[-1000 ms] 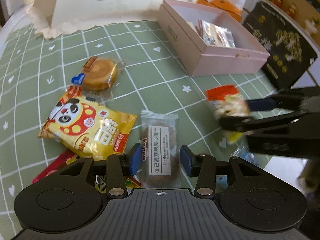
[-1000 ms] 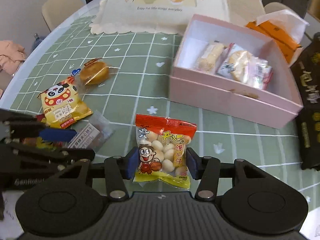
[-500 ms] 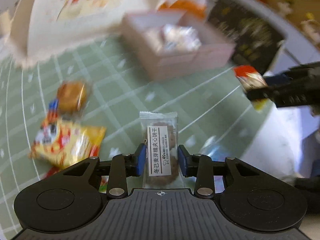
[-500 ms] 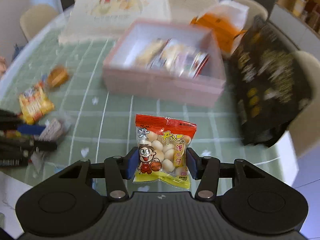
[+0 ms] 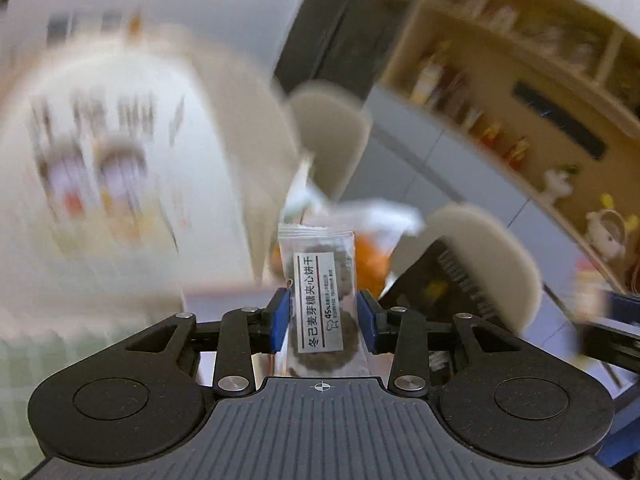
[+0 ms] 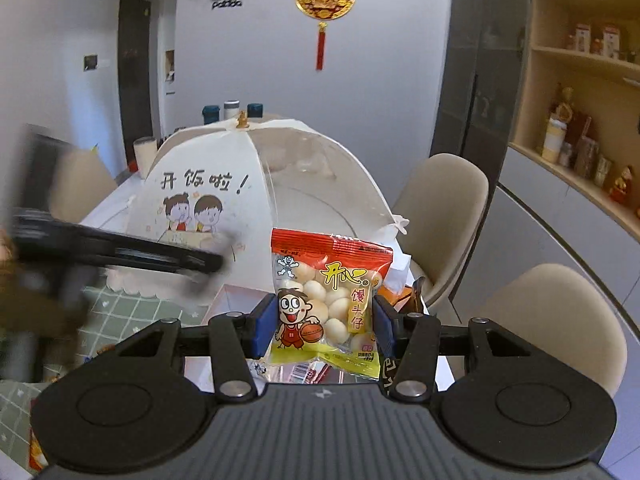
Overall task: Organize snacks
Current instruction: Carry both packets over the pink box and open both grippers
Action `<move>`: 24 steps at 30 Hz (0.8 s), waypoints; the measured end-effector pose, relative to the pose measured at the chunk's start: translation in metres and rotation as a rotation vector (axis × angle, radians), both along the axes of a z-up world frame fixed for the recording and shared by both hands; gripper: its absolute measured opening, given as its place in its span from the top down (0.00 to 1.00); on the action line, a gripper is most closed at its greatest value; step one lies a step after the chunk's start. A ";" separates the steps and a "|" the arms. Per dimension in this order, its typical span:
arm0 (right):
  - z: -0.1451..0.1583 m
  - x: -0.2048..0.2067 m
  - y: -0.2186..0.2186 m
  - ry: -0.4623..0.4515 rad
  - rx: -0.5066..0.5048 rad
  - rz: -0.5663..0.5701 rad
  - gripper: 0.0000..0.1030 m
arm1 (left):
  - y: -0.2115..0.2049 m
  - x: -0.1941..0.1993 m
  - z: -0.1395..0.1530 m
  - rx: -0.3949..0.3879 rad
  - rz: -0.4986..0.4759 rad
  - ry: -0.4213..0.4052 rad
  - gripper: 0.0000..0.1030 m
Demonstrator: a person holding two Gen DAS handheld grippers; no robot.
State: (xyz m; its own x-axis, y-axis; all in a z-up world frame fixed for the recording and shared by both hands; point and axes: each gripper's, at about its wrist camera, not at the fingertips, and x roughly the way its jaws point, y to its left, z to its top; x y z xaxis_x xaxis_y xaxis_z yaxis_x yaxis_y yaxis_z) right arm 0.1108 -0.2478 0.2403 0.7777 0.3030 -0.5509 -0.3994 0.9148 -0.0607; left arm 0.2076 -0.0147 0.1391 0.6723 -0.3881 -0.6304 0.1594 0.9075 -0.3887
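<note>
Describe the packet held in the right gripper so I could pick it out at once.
Start at the white dome food cover printed with two cartoon children. In front of it, the right gripper is shut on a snack bag. It alone has a red top, yellow bottom, round pale puffs and a cartoon boy holding a basketball.

Clear biscuit packet (image 5: pixel 318 300) and red bun-ball bag (image 6: pixel 328 300) upright.

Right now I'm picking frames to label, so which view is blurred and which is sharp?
Left wrist view: background heavily smeared, only the biscuit packet in the left hand-held gripper, whose jaws are opening, stays sharp. Right wrist view: crisp on the snack bag and food cover; only the other hand-held gripper at left is blurred. Both bend straight lines, fisheye style.
</note>
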 end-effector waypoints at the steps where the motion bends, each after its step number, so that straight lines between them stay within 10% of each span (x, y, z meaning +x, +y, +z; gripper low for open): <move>1: -0.005 0.002 -0.002 0.011 -0.002 0.004 0.51 | 0.000 0.014 -0.019 0.003 0.013 0.053 0.58; 4: -0.019 0.009 -0.007 0.072 -0.008 -0.008 0.51 | 0.009 0.022 -0.050 -0.006 0.081 0.102 0.58; 10: -0.050 0.061 0.015 0.257 0.092 -0.002 0.51 | 0.047 -0.042 -0.014 -0.005 0.099 0.004 0.58; 15: -0.077 0.132 0.064 0.411 0.245 -0.033 0.44 | 0.104 -0.103 -0.018 0.042 0.204 0.077 0.58; 24: -0.110 0.015 0.085 0.352 -0.004 0.121 0.29 | 0.207 -0.210 -0.071 0.038 0.425 0.247 0.58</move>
